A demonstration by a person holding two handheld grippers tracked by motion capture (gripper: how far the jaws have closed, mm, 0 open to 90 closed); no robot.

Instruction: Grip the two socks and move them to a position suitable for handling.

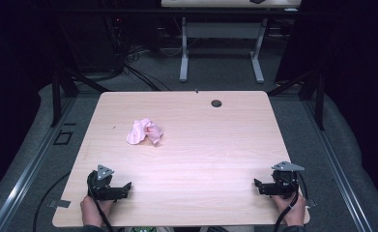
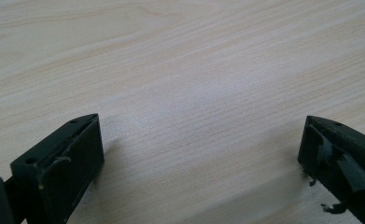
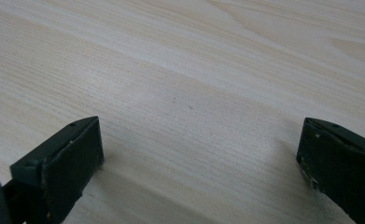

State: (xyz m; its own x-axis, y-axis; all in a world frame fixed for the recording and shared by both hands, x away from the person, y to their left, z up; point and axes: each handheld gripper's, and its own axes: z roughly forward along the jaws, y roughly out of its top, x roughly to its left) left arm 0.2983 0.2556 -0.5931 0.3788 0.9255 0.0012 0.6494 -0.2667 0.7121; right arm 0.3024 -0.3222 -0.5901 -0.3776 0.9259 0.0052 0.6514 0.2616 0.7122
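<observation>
On the desk [image 1: 201, 145], well beyond both grippers — left [image 1: 126, 187], right [image 1: 257, 185], fingers spread wide and empty — lies a crumpled pink cloth [image 1: 145, 132], likely soft, light, best pinched at an edge.

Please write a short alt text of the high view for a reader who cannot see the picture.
A crumpled pink cloth lies on a light wooden table, left of the middle and apart from both grippers. At the near edge, a person's hands hold the left gripper and the right gripper, both open, empty and pointing towards each other.
</observation>
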